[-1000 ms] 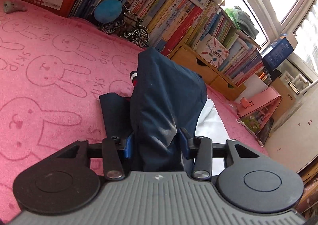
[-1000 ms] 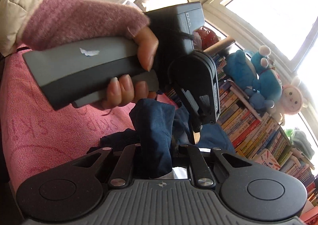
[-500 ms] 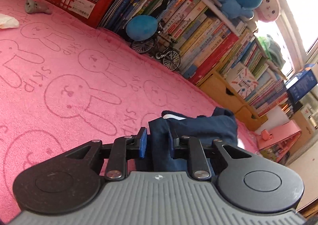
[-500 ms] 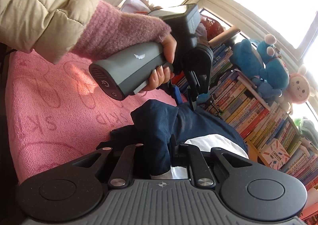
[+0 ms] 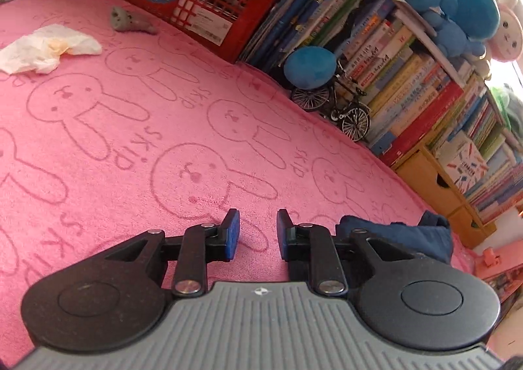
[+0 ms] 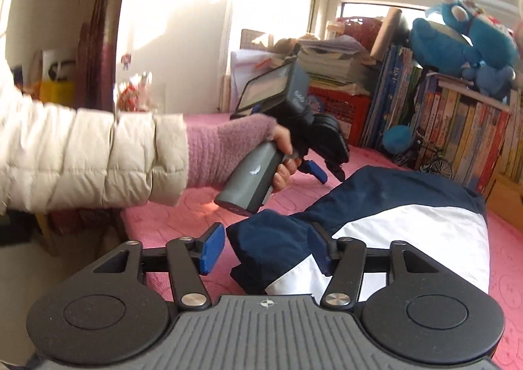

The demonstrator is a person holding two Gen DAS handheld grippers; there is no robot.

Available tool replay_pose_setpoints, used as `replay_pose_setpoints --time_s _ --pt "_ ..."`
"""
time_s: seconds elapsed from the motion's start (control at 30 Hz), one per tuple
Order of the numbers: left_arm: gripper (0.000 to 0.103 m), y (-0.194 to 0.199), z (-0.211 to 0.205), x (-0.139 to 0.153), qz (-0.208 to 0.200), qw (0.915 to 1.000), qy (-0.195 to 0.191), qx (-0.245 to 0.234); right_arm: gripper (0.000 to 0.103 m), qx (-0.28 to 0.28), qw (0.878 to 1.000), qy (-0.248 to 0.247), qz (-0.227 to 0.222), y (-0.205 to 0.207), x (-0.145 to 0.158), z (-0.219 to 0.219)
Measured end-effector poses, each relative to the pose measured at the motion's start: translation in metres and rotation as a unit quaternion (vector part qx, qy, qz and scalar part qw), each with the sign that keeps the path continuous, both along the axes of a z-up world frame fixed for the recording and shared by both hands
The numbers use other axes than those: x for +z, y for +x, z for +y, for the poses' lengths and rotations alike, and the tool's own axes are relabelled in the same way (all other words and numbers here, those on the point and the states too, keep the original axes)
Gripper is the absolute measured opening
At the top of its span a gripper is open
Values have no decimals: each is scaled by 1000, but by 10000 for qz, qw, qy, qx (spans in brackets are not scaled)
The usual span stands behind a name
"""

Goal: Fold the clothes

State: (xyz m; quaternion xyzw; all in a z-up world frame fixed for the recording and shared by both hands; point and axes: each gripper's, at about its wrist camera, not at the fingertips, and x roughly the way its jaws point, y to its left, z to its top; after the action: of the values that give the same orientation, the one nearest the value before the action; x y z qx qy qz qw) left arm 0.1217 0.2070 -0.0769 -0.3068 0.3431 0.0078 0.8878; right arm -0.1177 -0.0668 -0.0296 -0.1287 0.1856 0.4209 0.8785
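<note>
My right fingers (image 6: 264, 247) have just been opening and are now standing apart, letting go of the navy fold they were pinching a second ago; the cloth is still lying between them, loose. My left fingers (image 5: 257, 236) have also come off the garment and are hovering with a narrow empty gap over the bare pink blanket (image 5: 130, 147). The navy and white garment (image 6: 408, 216) is lying bunched on the bed, toward its edge nearest the bookshelf (image 5: 425, 82). Beyond it, my left hand (image 6: 284, 154) is holding its tool above the blanket. Farther off, a crumpled tissue (image 5: 45, 49) is lying near the red crate (image 5: 196, 0) at the bed's far edge.
</note>
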Motion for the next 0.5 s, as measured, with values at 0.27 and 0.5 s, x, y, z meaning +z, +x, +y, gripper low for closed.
replay_pose_setpoints --time_s 0.27,0.5 --pt "33 -4 -9 41 -405 9978 -112 -515 80 -1318 9739 1681 771 76 29 -127" --pt "40 12 -65 66 -486 9900 -135 -1319 43 -2722 9065 2635 1864 180 -25 -198"
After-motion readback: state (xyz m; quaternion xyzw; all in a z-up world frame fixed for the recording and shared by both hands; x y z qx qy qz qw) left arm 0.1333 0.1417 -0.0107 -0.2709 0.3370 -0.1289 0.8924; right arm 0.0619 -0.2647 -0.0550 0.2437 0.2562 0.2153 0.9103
